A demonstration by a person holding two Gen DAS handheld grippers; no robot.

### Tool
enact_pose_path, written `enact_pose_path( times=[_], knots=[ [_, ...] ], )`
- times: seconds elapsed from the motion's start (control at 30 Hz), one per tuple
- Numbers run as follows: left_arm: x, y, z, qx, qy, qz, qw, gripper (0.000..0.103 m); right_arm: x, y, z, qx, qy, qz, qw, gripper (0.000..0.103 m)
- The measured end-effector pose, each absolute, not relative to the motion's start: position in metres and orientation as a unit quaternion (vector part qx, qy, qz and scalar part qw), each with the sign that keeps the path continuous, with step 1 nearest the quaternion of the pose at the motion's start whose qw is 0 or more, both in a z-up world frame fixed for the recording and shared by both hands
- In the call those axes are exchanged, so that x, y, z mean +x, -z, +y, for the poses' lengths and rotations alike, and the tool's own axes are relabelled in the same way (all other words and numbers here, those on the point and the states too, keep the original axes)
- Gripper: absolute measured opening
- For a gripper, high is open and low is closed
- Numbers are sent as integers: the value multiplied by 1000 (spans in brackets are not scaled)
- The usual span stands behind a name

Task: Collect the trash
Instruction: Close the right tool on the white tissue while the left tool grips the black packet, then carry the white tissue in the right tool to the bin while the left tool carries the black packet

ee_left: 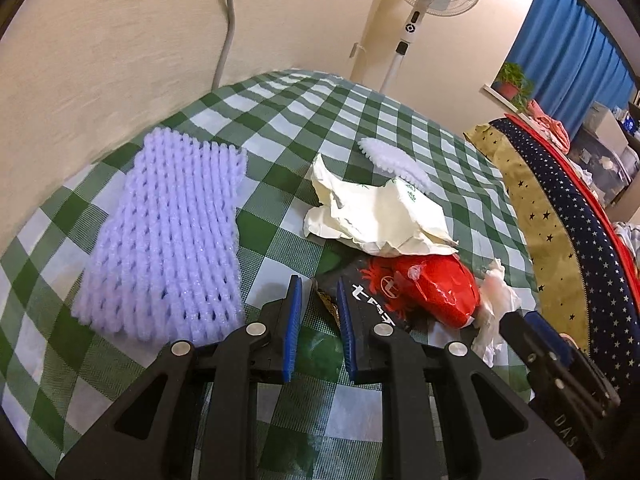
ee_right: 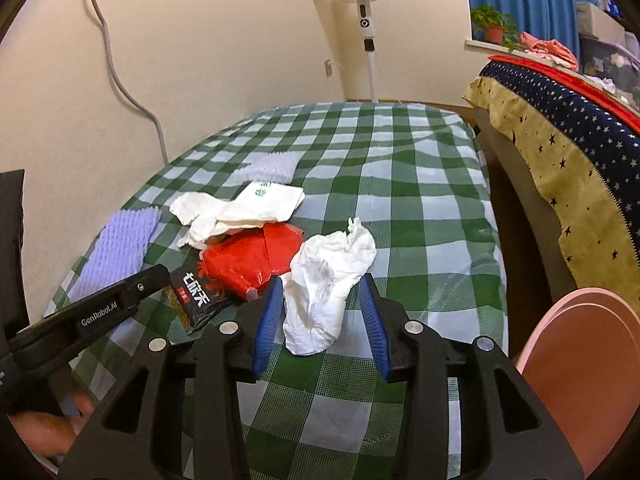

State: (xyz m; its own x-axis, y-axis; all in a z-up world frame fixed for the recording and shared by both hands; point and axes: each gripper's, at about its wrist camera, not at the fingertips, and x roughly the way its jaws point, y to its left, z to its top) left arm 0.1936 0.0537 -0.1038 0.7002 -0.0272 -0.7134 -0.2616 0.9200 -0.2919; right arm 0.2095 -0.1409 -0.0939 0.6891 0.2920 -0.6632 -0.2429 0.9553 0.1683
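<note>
So a small pile of trash is spread across the green-checked counter [ee_right: 420, 200]: a crumpled white tissue [ee_right: 328, 280], a red wrapper [ee_right: 248, 264], a black snack packet [ee_right: 196, 300], a cream paper bag [ee_right: 256, 204] and a purple foam net [ee_right: 120, 248] off to the side. The right hand-held gripper [ee_right: 320, 320] is released, jaws spread on either side of the tissue with nothing pinched yet, though the left pad looks to be just brushing it. The left hand-held gripper [ee_left: 318, 328] is narrowly parted and empty, with the edge of the black packet lying just beside its right finger. What could go wrong: if the right jaws get shut too high, only a loose fold of tissue would probably be caught and the wad could tear or slip out when lifted. The red wrapper sits touching the tissue, so it could easily be dragged along or nudged. The tablecloth could also be pinched and bunched up.
</note>
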Motion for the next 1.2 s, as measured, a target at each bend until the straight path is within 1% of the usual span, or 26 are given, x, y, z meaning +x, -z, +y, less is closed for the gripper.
enact_pose_path(
  times=[0.1, 0.2, 0.3, 0.33, 0.37, 0.4, 0.43, 0.47, 0.57, 1.2],
  knots=[
    [197, 107, 55, -202, -57, 388, 898, 18, 214, 97, -142, 38, -143, 375, 915, 41],
    [198, 110, 54, -207, -51, 391, 895, 18, 216, 100, -145, 47, -142, 383, 911, 36],
    [197, 110, 55, -209, -48, 391, 895, 13, 217, 102, -146, 52, -146, 386, 909, 25],
    [197, 109, 54, -209, -48, 389, 896, 12, 217, 102, -146, 53, -149, 388, 908, 17],
    [196, 108, 55, -208, -48, 389, 896, 7, 217, 102, -145, 55, -153, 389, 907, 9],
    [196, 107, 56, -208, -47, 388, 897, 7, 217, 102, -145, 55, -155, 389, 906, 5],
    [196, 106, 56, -208, -45, 387, 897, 6, 216, 101, -145, 55, -157, 388, 907, 3],
    [195, 105, 56, -207, -45, 386, 898, 2, 214, 100, -144, 54, -157, 385, 908, 3],
    [193, 102, 56, -207, -45, 382, 899, 2, 211, 95, -145, 54, -155, 380, 910, 3],
    [151, 49, 41, -149, -16, 320, 935, 1, 161, 44, -171, 50, -125, 336, 932, 3]
  ],
)
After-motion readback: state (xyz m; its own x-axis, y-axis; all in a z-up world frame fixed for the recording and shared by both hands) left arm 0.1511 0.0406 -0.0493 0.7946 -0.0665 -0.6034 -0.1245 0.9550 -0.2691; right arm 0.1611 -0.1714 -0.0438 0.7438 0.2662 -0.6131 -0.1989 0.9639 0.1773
